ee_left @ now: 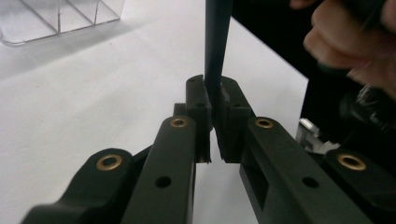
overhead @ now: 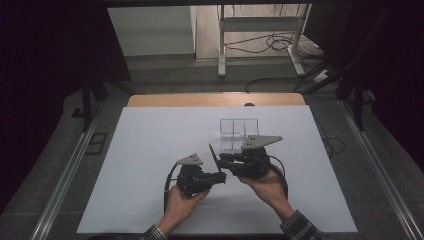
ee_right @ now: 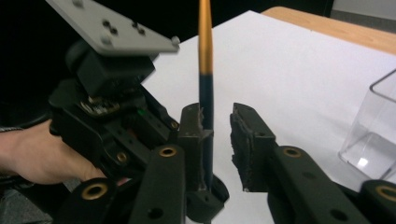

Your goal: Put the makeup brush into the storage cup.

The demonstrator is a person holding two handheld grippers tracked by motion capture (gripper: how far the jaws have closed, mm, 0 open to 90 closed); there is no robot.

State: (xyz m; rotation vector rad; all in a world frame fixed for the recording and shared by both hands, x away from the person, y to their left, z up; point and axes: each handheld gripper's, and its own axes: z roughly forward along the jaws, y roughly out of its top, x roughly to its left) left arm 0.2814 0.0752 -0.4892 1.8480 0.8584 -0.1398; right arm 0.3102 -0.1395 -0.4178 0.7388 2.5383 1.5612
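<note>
Left hand-held gripper (ee_left: 215,116): clamped on paintbrush (ee_left: 217,46), upright. Right hand-held gripper (ee_right: 217,126): jaws apart round same brush. Clear acrylic organizer (overhead: 239,131) on surface (overhead: 150,150), approx. 12 o'clock of both.

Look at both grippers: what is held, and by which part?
The left gripper is shut on a thin dark stick at its lower end. The right gripper stands open beside it, gripping nothing.

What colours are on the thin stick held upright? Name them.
The stick is dark blue-black below and orange toward the top, clearest in the right gripper view.
</note>
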